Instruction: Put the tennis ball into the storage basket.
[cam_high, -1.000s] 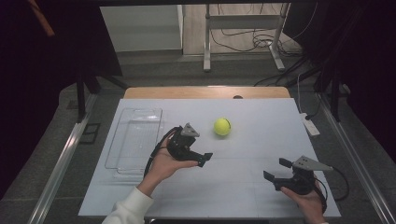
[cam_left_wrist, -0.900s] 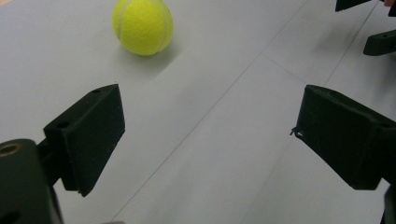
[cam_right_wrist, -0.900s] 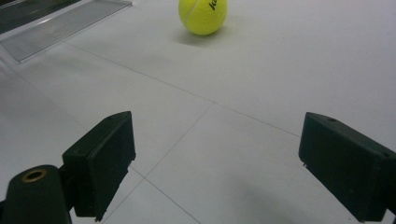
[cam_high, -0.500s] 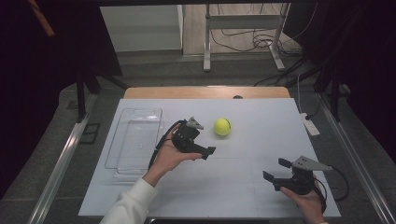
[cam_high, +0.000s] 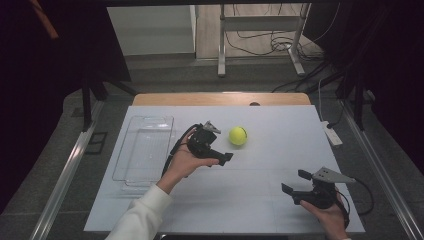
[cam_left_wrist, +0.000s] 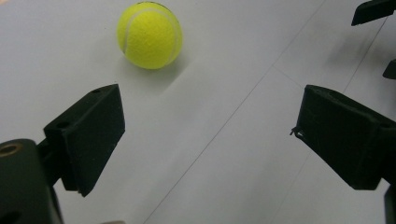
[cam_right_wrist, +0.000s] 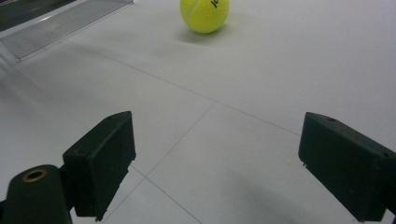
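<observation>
A yellow tennis ball (cam_high: 238, 135) rests on the white table (cam_high: 260, 200), right of centre toward the far side. My left gripper (cam_high: 220, 148) hovers just left of and nearer than the ball, its jaws open and empty. In the left gripper view the ball (cam_left_wrist: 149, 35) lies ahead and to the left of the open left gripper (cam_left_wrist: 210, 135), a short way off. My right gripper (cam_high: 295, 181) sits near the front right corner, open, holding nothing. From the right gripper view the ball (cam_right_wrist: 205, 14) lies far ahead of the open right gripper (cam_right_wrist: 215, 163).
A clear plastic tray (cam_high: 145, 150) lies on the left side of the table, and its corner (cam_right_wrist: 60, 21) also appears in the right gripper view. A small white device (cam_high: 332, 135) with a cable sits at the right edge. The right gripper's jaw tips (cam_left_wrist: 373, 11) appear in the left gripper view.
My left hand has carried its gripper to the right and away from the person, closer to the ball. The ball and the right gripper have stayed put.
</observation>
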